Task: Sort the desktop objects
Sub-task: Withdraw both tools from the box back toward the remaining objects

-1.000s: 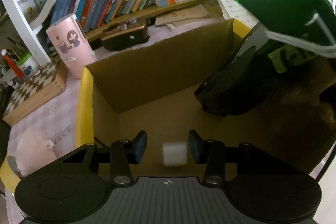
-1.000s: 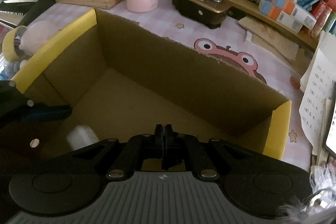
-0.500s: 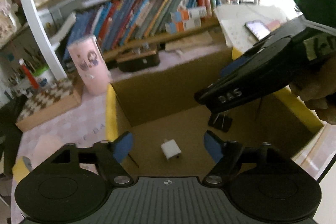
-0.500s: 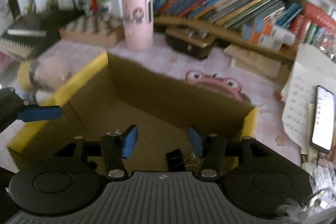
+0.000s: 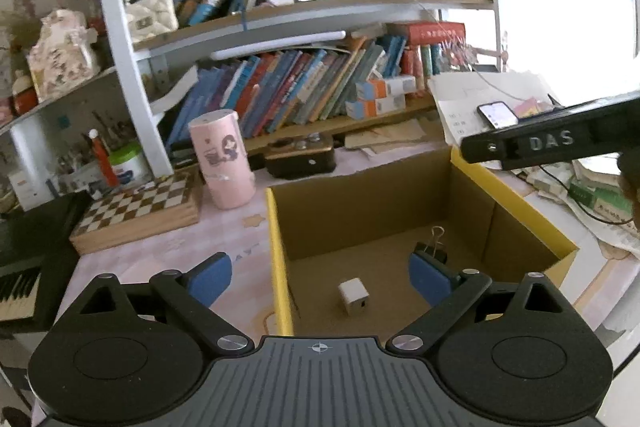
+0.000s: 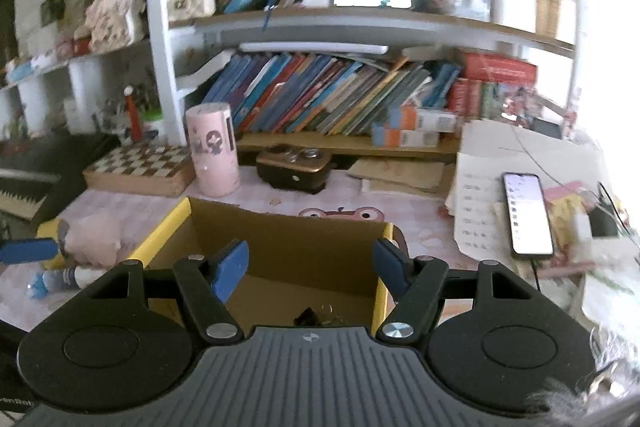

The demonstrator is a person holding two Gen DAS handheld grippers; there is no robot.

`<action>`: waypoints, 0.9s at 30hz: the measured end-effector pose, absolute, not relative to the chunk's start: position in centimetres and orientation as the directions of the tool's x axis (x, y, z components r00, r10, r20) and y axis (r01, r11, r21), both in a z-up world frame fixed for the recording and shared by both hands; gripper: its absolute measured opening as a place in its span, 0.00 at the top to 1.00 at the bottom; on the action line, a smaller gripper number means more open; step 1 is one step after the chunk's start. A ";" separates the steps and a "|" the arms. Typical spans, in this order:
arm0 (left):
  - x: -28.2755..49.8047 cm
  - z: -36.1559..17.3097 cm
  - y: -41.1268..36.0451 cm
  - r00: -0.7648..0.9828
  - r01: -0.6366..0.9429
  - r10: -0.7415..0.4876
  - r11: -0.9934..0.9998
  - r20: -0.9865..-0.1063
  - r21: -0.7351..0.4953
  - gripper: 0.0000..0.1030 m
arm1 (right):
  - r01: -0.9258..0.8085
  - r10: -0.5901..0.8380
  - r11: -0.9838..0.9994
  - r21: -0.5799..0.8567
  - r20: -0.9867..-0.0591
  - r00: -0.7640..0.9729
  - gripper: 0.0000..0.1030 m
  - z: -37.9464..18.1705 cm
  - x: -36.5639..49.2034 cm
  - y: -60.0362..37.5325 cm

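Two things, a white cube (image 5: 353, 296) and a black binder clip (image 5: 433, 247), lie inside the cardboard box (image 5: 516, 205), both the left tool (image 5: 320, 277) and right tool (image 6: 310, 267) hover above it spread wide and empty, so a drop-off looks done and the next move calls for reaching to another item on the table (image 6: 424, 223).

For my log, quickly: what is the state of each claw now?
Left claw: open, holding nothing.
Right claw: open, holding nothing.
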State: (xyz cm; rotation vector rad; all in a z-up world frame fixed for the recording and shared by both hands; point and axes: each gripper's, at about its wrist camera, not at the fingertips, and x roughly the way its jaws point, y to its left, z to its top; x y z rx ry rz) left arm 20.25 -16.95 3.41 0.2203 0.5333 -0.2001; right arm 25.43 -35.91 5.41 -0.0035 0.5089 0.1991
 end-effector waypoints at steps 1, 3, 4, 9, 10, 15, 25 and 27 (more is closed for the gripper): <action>19.9 3.4 -16.7 0.845 0.241 -0.129 0.958 -0.519 0.154 0.05 | -0.171 0.175 0.984 0.052 -0.484 0.858 0.35 5.3 24.9 -36.0; 19.0 3.5 -16.2 0.852 0.232 -0.126 0.961 -0.509 0.151 0.05 | -0.140 0.153 0.988 0.063 -0.485 0.861 0.35 5.1 23.7 -36.0; 18.6 3.5 -15.9 0.855 0.229 -0.124 0.962 -0.504 0.151 0.05 | -0.121 0.140 0.990 0.069 -0.485 0.863 0.35 4.9 23.0 -36.0; 16.7 2.9 -14.6 0.861 0.207 -0.105 0.966 -0.498 0.154 0.05 | -0.048 0.085 0.995 0.087 -0.491 0.867 0.35 3.9 19.8 -35.5; 16.4 2.8 -14.4 0.859 0.204 -0.102 0.967 -0.502 0.152 0.05 | -0.036 0.075 0.995 0.088 -0.494 0.866 0.35 3.6 19.2 -35.3; 14.8 1.9 -13.0 0.850 0.185 -0.094 0.974 -0.518 0.128 0.05 | 0.005 0.040 0.996 0.084 -0.528 0.848 0.35 2.4 16.6 -34.1; 10.7 0.2 -10.7 0.830 0.199 -0.094 0.971 -0.550 0.133 0.05 | 0.037 0.007 0.997 0.064 -0.584 0.812 0.33 0.2 11.2 -30.5; 9.9 -0.1 -10.1 0.825 0.195 -0.090 0.972 -0.557 0.132 0.05 | 0.045 -0.004 0.998 0.055 -0.588 0.809 0.33 -0.2 10.2 -29.6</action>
